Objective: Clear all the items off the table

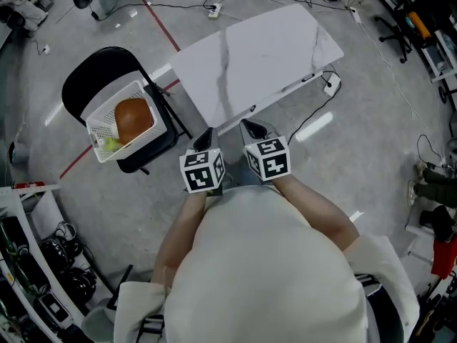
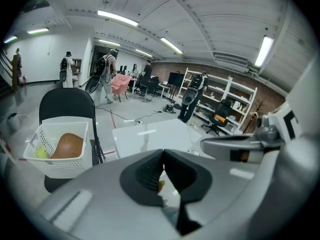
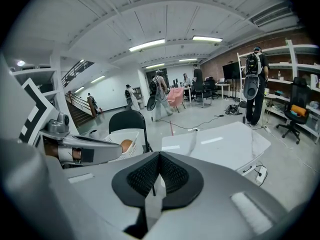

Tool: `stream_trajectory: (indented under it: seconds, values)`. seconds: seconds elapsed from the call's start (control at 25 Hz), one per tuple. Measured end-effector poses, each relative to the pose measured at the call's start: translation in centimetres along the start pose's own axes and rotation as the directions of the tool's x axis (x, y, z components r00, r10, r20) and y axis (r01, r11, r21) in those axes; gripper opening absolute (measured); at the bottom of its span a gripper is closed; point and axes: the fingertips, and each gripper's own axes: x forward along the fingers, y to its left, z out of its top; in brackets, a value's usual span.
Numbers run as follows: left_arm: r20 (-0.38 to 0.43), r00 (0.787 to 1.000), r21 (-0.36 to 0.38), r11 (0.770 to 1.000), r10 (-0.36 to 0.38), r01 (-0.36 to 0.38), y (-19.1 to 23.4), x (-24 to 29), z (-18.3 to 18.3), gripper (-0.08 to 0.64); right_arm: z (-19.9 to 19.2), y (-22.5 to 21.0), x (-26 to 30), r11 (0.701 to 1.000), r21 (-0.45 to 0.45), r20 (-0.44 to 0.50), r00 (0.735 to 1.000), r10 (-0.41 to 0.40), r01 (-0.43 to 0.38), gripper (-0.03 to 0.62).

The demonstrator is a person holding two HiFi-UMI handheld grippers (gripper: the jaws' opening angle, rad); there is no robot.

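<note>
Marbled table (image 1: 250, 63) faces left gripper (image 1: 208, 133) and right gripper (image 1: 248, 125), both closed.

table (image 1: 250, 63): smooth, glossy, white marble-look
basket (image 1: 107, 102): white perforated plastic, matt
chair (image 1: 93, 77): black, matt
floor (image 1: 357, 148): grey, polished, reflective

Cream top (image 1: 271, 263), black-and-white marker cubes (image 1: 203, 170), black ribbed fingers (image 2: 147, 176)

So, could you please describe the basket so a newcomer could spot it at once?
Left of the white marbled table stands a black folding chair. The basket sits on its seat: white perforated plastic, holding a round brown item and something yellow-green.
</note>
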Motion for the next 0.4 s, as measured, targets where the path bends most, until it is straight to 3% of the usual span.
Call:
stream_trajectory:
  seconds: [0.4]
  values:
    - [0.014, 1.0, -0.005, 1.0, 0.003, -0.003, 1.1, -1.3, -0.9, 0.011, -0.6, 1.9, 0.4, 1.0, -0.009, 0.014, 1.0, 0.01, -0.01, -0.003]
